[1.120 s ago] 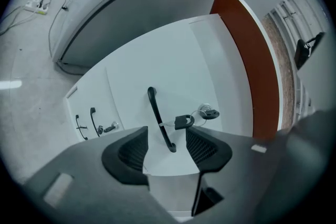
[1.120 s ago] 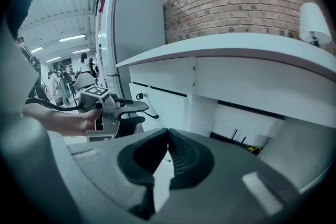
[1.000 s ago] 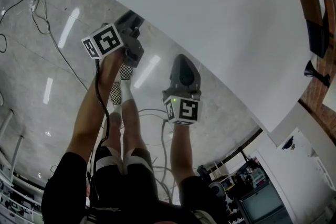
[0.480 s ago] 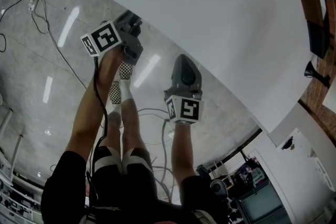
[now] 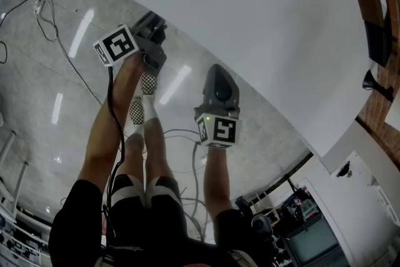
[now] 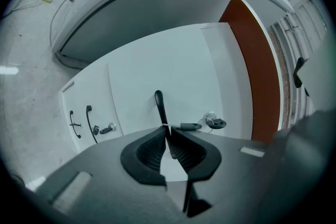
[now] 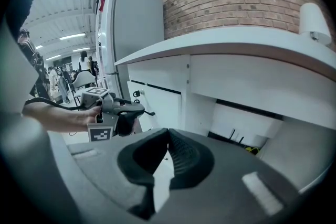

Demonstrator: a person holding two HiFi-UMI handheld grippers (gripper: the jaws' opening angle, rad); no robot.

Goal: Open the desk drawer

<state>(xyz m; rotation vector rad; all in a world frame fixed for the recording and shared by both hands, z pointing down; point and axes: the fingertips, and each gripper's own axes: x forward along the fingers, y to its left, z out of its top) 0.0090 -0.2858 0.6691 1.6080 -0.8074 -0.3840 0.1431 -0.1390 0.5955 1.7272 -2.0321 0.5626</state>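
No readable text, labels or numbers

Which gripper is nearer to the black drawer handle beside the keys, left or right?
Left. The left gripper has just closed its jaws on the black drawer handle; the right gripper, shut and empty, is apart from it, off to one side.

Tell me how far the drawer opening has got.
Done: the left gripper is at the drawer's black handle. In hand: its jaws have just been closing on that handle. Left: pulling; the drawer front looks still flush. The right gripper is shut, empty.
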